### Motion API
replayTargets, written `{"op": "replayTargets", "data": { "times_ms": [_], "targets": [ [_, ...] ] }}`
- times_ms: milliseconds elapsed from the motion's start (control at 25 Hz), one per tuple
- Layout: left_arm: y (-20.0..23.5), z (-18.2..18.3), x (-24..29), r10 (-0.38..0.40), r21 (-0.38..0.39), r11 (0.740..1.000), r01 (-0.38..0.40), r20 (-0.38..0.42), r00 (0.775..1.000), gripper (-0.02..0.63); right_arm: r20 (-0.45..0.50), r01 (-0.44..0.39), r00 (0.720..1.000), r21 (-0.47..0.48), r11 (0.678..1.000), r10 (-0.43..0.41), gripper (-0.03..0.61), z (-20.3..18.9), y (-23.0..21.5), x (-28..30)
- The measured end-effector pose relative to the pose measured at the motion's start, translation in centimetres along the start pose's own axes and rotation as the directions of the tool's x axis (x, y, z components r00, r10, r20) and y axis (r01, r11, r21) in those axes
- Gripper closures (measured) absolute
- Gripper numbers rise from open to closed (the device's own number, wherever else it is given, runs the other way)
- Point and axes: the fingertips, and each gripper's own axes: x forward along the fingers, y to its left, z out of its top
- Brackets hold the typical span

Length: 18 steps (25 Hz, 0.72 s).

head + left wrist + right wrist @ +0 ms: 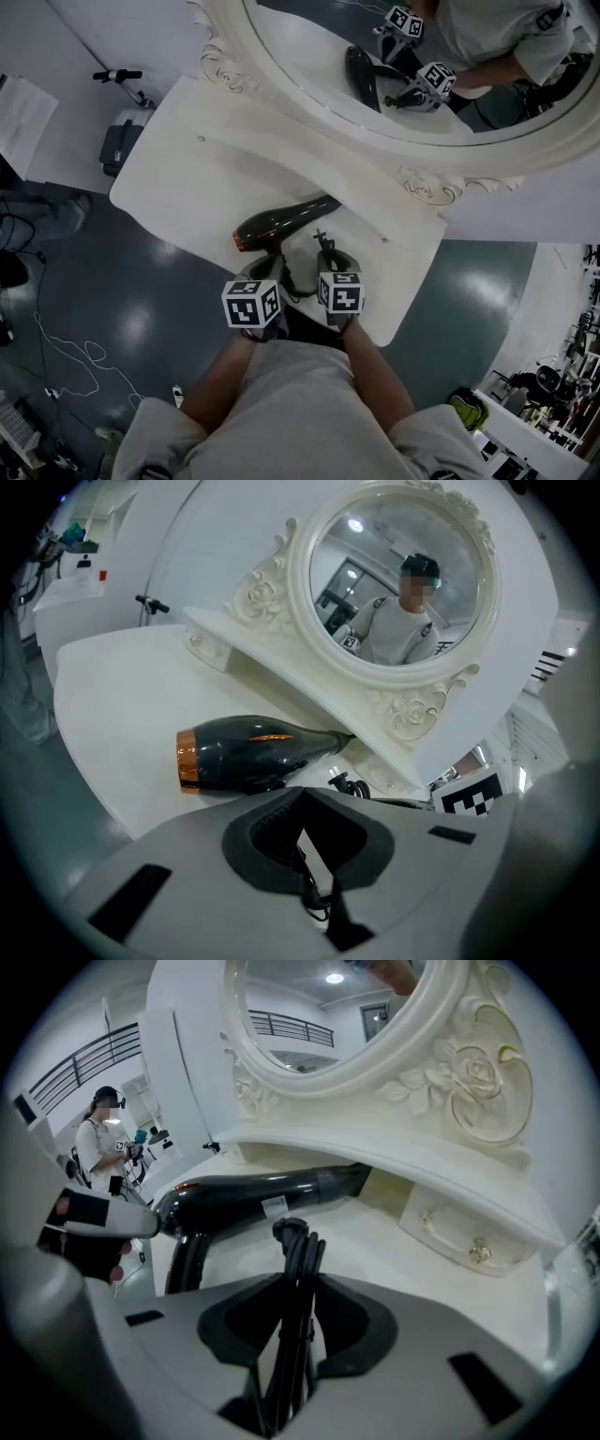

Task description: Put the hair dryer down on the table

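Observation:
The black hair dryer (281, 222) with a copper nozzle lies on its side on the white dressing table (187, 159), its rear end under the mirror shelf. It lies just beyond the left gripper (305, 832) in the left gripper view, where the hair dryer (253, 754) is free of the jaws. My left gripper (270, 272) is shut beside the dryer's handle; a thin cord shows low between its pads, and I cannot tell if it is pinched. My right gripper (323, 255) is shut on the bundled power cord (295, 1269), which stands upright between its pads.
The oval carved mirror (422, 94) rises behind the table and overhangs the dryer's rear. A small drawer with knobs (459, 1237) sits under the shelf. The table's front edge drops to a dark floor with loose cables (66, 356). A person (98, 1147) stands far off.

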Motion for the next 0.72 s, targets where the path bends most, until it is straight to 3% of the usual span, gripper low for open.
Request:
{"op": "replayTargets", "data": {
  "times_ms": [720],
  "targets": [
    [1.4, 0.1, -0.2, 0.027, -0.067, 0.997, -0.025, 0.025, 0.999, 0.606, -0.057, -0.017, 0.998, -0.055, 0.998, 0.014, 0.469, -0.1, 0.7, 1.3]
  ]
}}
